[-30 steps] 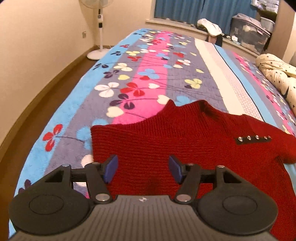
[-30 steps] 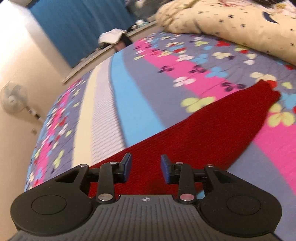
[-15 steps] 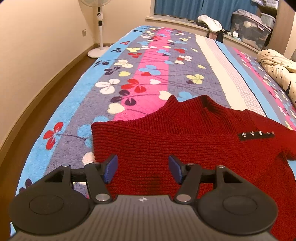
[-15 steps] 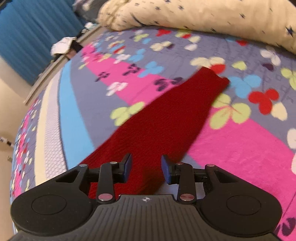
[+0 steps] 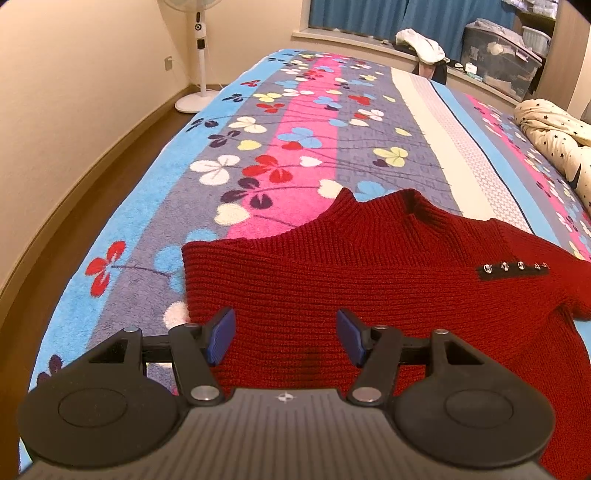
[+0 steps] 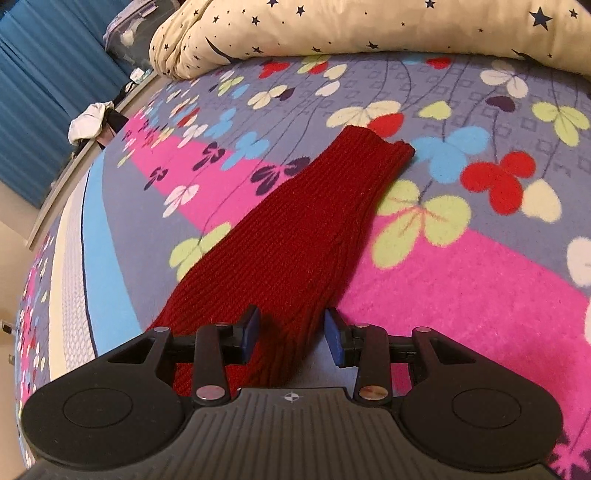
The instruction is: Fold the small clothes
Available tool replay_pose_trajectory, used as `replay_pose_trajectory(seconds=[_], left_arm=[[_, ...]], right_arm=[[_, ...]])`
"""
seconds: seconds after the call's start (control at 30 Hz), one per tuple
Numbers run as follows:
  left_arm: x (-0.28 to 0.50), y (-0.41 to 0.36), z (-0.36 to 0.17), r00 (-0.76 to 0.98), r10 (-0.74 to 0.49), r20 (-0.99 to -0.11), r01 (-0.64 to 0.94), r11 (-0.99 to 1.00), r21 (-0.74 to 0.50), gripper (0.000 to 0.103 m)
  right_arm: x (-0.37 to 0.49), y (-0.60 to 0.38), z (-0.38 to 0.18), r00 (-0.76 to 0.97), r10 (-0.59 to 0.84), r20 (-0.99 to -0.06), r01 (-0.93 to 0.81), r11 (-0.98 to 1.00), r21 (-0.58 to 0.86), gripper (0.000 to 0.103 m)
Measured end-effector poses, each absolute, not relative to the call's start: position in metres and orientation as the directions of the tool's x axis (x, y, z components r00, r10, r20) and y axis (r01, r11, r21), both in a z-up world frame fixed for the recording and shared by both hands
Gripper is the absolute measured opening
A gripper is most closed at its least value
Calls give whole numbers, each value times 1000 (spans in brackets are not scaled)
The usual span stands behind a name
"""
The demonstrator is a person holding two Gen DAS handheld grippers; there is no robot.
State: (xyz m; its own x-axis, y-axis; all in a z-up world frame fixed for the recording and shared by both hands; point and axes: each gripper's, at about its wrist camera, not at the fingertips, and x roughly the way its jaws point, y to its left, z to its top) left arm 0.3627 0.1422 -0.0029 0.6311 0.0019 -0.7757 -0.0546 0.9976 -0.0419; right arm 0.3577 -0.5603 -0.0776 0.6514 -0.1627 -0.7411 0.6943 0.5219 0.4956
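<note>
A small red knit sweater [image 5: 369, 280] lies flat on the flowered bedspread [image 5: 258, 147], collar pointing away, with a dark button strip [image 5: 513, 266] on its right shoulder. My left gripper [image 5: 284, 338] is open and empty, hovering over the sweater's left body. In the right wrist view the sweater's right sleeve [image 6: 295, 236] stretches out straight, cuff far from me. My right gripper [image 6: 290, 334] is open and empty, its jaws either side of the sleeve's near end.
A star-print cream duvet [image 6: 369, 29] is bunched along the bed's far side, also in the left wrist view [image 5: 557, 136]. A standing fan [image 5: 197, 55] and the wooden floor [image 5: 110, 177] lie left of the bed. Storage boxes [image 5: 498, 55] stand by the blue curtains.
The right gripper has swung along the sleeve, so the whole sleeve and cuff now show ahead of it. The left gripper has pulled back and up slightly over the sweater.
</note>
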Motion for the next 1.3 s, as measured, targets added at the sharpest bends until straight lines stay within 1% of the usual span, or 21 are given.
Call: replay_pose_trajectory(seconds=[0.03,0.07,0.13,0.2,0.3,0.4,0.5,0.57,0.6,0.63,0.67,0.7,0.73,0.8,0.87,0.93,1.03,1.1,1.17,1.3], left_arm=[[363,142,-3,630,2,-776,-55,998,-42,66],[363,142,-3,629,3,-777,-56,998,-42,66],[363,142,-3,629,3,-777,-57,997,-42,66],[364,142,-3,629,2,-777,-58,997,-45,66],[365,141,-3,631,3,-776,-62,997,-46,66],[366,141,-3,631,10,-776,-73,996,-47,66],[366,143,-2,631,11,-775,-85,995,-55,66],[366,144,-1,634,12,-773,-97,993,-64,66],[366,145,0,635,12,-772,-105,992,-71,66],[366,147,0,635,11,-772,-114,990,-80,66],[366,149,1,634,7,-773,-122,988,-91,66],[366,150,1,632,1,-775,-128,986,-103,66],[366,152,1,631,-7,-776,-133,984,-116,66],[365,155,2,628,-25,-778,-137,980,-143,65],[365,159,0,619,-40,-784,-144,976,-163,65],[365,166,0,615,-72,-785,-158,964,-212,65],[367,178,-1,608,-122,-785,-199,933,-299,65],[366,188,-1,609,-164,-776,-232,899,-372,65],[365,200,-2,610,-235,-757,-270,836,-478,65],[359,221,-6,595,-412,-690,-335,654,-679,65]], right_arm=[[358,-561,-78,655,-167,-737,693,520,499,34],[357,-562,-78,663,-172,-729,690,518,505,18],[354,-563,-76,692,-172,-701,674,500,543,15],[353,-558,-64,729,-188,-658,644,513,567,14],[356,-529,-24,808,-222,-545,538,656,529,13],[354,-481,17,900,-159,-406,361,794,489,13],[340,-410,53,960,-18,-278,128,915,383,13],[323,-355,68,969,129,-209,-67,957,283,13],[312,-322,70,954,231,-191,-188,957,220,13],[305,-298,70,929,314,-195,-281,943,177,14],[299,-273,66,885,409,-224,-384,911,148,15],[296,-248,58,810,511,-289,-491,859,145,17],[296,-226,46,723,582,-372,-567,808,160,18],[294,-193,20,574,633,-519,-644,741,190,18],[293,-180,6,500,638,-585,-669,714,207,19],[293,-177,5,484,639,-599,-682,703,199,23],[299,-187,10,525,618,-585,-639,740,209,32],[306,-198,7,549,595,-587,-594,771,227,33],[314,-207,4,566,565,-600,-552,801,233,34],[325,-220,-8,593,500,-631,-465,853,239,34]])
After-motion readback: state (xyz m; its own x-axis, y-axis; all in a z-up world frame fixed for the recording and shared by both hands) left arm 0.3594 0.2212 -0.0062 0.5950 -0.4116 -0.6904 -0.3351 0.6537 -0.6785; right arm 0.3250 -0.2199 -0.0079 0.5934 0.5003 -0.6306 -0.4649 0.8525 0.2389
